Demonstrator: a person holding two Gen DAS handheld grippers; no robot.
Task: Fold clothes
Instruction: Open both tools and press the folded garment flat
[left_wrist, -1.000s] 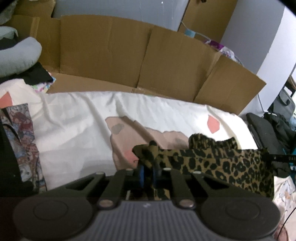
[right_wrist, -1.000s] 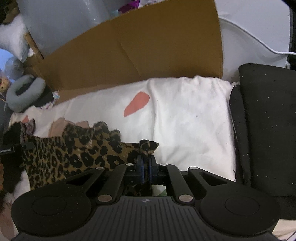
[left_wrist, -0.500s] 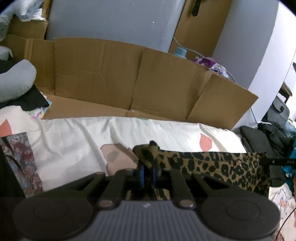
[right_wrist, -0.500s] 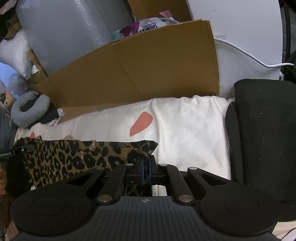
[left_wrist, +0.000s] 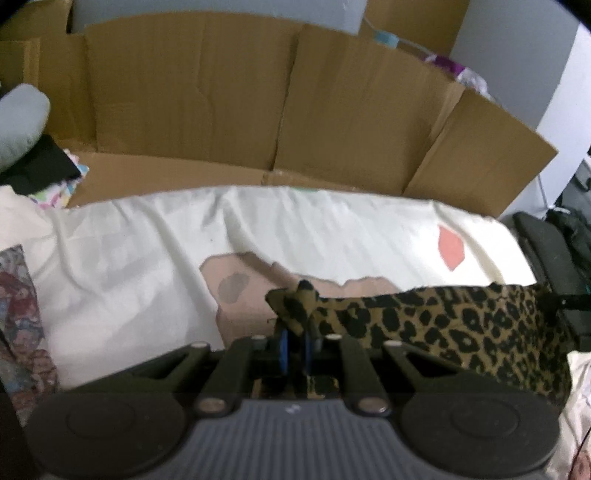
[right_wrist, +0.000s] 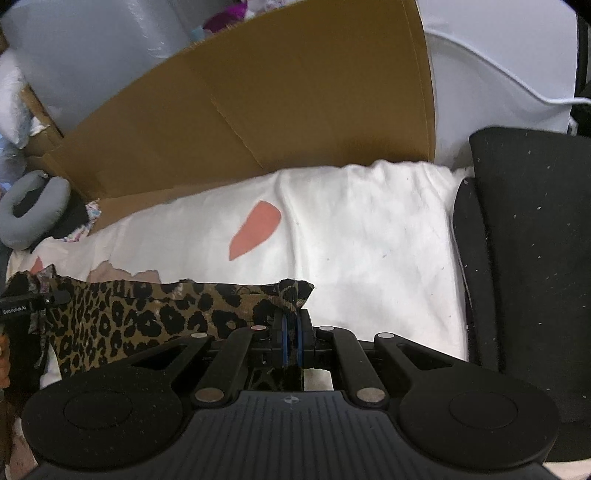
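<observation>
A leopard-print garment (left_wrist: 443, 325) hangs stretched between my two grippers, above a white bedsheet (left_wrist: 147, 258) with pink patches. My left gripper (left_wrist: 294, 332) is shut on its left corner, which bunches up above the blue pads. My right gripper (right_wrist: 291, 332) is shut on the other corner; the garment (right_wrist: 147, 317) spreads away to the left in the right wrist view. The top edge runs nearly straight and taut. The lower part of the garment is hidden behind the gripper bodies.
Unfolded cardboard (left_wrist: 258, 103) stands along the far side of the bed. A patterned cloth (left_wrist: 22, 317) lies at the left. A grey neck pillow (right_wrist: 33, 210) sits far left. A black chair cushion (right_wrist: 528, 258) is at the bed's right edge.
Both grippers lifted the garment off the sheet and pulled it taut, then lowered and tilted down a little. The cloth went from crumpled to a straight top edge.
</observation>
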